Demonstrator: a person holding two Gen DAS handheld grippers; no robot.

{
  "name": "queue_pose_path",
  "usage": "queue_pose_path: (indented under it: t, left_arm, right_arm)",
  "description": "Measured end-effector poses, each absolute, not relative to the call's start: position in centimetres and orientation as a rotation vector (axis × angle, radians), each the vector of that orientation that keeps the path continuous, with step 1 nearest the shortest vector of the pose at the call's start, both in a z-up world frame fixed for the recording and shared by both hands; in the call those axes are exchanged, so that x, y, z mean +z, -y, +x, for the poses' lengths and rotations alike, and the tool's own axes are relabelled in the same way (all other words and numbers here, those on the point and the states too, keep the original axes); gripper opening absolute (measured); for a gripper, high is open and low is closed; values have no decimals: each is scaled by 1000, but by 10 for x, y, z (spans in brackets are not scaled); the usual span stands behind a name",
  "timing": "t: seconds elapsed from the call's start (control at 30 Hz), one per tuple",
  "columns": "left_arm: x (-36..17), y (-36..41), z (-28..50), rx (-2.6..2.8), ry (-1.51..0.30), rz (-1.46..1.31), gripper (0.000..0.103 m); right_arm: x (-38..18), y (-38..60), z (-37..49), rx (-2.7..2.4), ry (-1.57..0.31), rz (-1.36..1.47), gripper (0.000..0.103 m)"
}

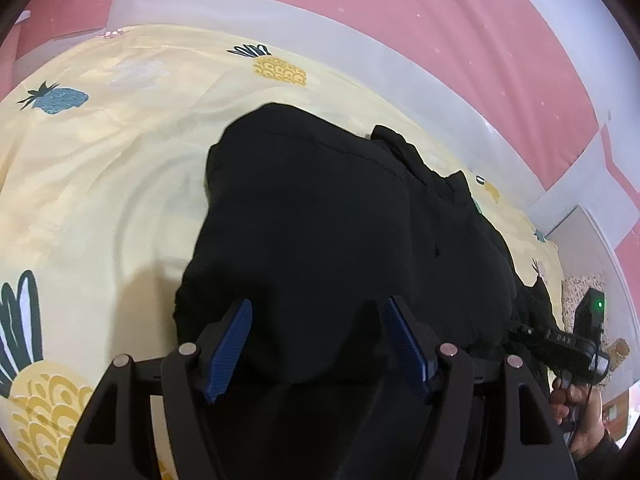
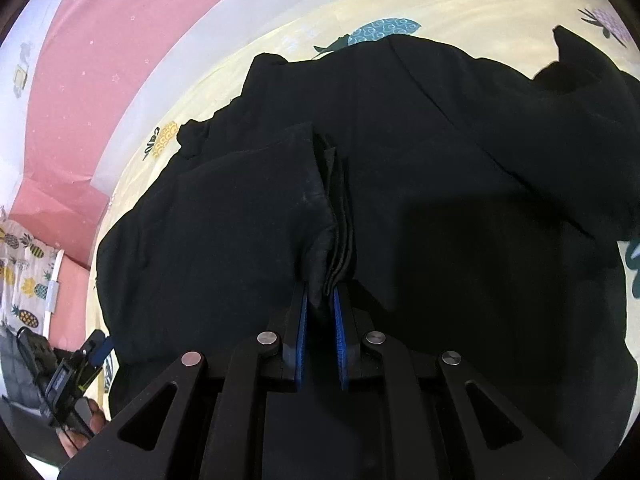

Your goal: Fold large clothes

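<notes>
A large black garment [image 1: 320, 200] lies spread on a yellow pineapple-print bedsheet [image 1: 100, 160]. My left gripper [image 1: 317, 304] hangs over the garment's near edge with its blue pads [image 1: 230, 344] standing wide apart; dark cloth lies under and between them, and the pads do not press on it. My right gripper [image 2: 320, 286] is shut on a bunched fold of the black garment [image 2: 440, 160], whose layered edge rises from between the pads. A folded flap [image 2: 240, 200] lies left of that fold. Each view shows the other gripper at its side, held in a hand [image 1: 576, 400].
A white bed rim [image 1: 400, 56] curves behind the sheet, with a pink wall [image 1: 440, 8] beyond. Bare yellow sheet [image 2: 480, 0] surrounds the garment. A pineapple-print cloth [image 2: 24, 280] hangs at the far left of the right wrist view.
</notes>
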State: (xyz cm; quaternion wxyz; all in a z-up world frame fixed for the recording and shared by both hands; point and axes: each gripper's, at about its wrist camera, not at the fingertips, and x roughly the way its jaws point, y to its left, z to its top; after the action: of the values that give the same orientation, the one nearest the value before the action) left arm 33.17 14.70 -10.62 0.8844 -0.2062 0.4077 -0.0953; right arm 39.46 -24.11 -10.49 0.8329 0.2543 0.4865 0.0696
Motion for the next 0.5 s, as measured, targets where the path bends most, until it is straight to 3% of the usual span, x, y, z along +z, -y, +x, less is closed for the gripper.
queue_pose_path:
  t: [0.3, 0.5]
  left_arm:
    - [-85, -145, 377, -136, -833, -366, 70]
    - [-112, -130, 432, -99, -916, -286, 70]
  right_arm:
    - [-109, 247, 383, 150, -1054, 523, 12]
    - [-101, 247, 380, 136, -1051, 467, 18]
